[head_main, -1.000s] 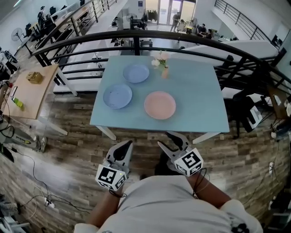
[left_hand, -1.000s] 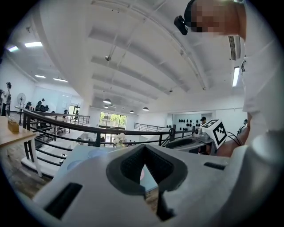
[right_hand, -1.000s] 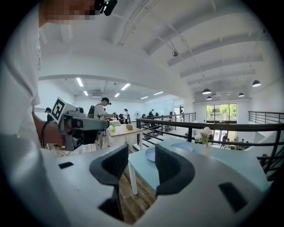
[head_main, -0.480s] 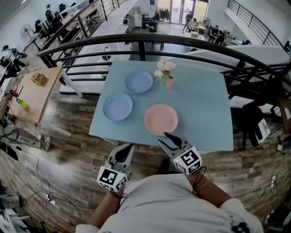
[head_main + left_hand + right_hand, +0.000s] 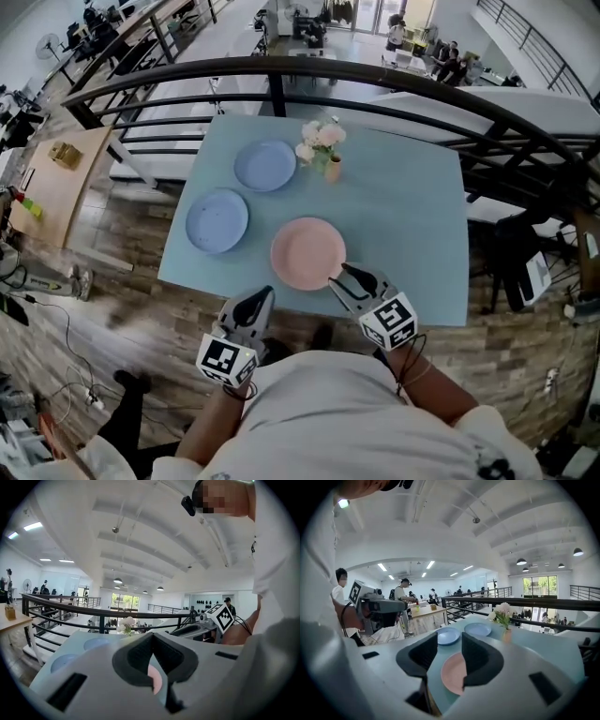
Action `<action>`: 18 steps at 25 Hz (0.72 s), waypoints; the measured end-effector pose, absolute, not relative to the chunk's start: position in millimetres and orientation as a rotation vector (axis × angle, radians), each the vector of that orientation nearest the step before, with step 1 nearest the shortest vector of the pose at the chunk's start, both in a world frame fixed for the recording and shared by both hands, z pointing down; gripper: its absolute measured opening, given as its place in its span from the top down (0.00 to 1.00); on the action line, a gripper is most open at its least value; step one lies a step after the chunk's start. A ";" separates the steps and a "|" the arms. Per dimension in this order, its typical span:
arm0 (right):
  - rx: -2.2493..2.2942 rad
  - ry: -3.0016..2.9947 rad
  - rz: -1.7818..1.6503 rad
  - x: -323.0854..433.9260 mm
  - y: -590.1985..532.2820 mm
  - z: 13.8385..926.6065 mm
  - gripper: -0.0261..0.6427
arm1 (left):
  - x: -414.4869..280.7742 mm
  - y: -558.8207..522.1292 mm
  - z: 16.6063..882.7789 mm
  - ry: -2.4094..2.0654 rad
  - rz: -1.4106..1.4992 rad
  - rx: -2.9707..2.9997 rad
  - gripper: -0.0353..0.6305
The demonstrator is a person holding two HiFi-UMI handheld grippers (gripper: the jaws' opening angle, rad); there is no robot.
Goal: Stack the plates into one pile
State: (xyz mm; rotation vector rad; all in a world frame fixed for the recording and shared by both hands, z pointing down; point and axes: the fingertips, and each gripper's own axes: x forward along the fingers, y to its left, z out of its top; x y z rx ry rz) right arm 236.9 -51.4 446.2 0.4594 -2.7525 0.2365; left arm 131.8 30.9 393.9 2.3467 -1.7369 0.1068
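Now the right gripper [image 5: 337,275] has its jaws apart with nothing between them, and they have just been closing a little. Its tips are just beside the near edge of the pink plate [image 5: 307,253]; maybe they hang over the rim, but that is hard to see. The left gripper [image 5: 262,296] has its jaws together and empty, at the table [image 5: 403,216] edge, left of that plate. Farther off lie the near blue plate [image 5: 217,220] and the far blue plate [image 5: 265,166], apart from each other. A flower vase [image 5: 323,152] stands beside the far one.
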 end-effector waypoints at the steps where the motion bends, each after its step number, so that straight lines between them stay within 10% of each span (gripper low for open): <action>1: 0.465 -2.745 0.248 238.1 -56.8 449.8 0.71 | 131.1 25.8 397.8 -1.733 0.114 2.342 0.94; 18: 0.585 -2.500 0.428 238.3 -125.4 546.2 0.72 | 103.4 -50.3 467.8 -1.539 0.241 2.338 0.94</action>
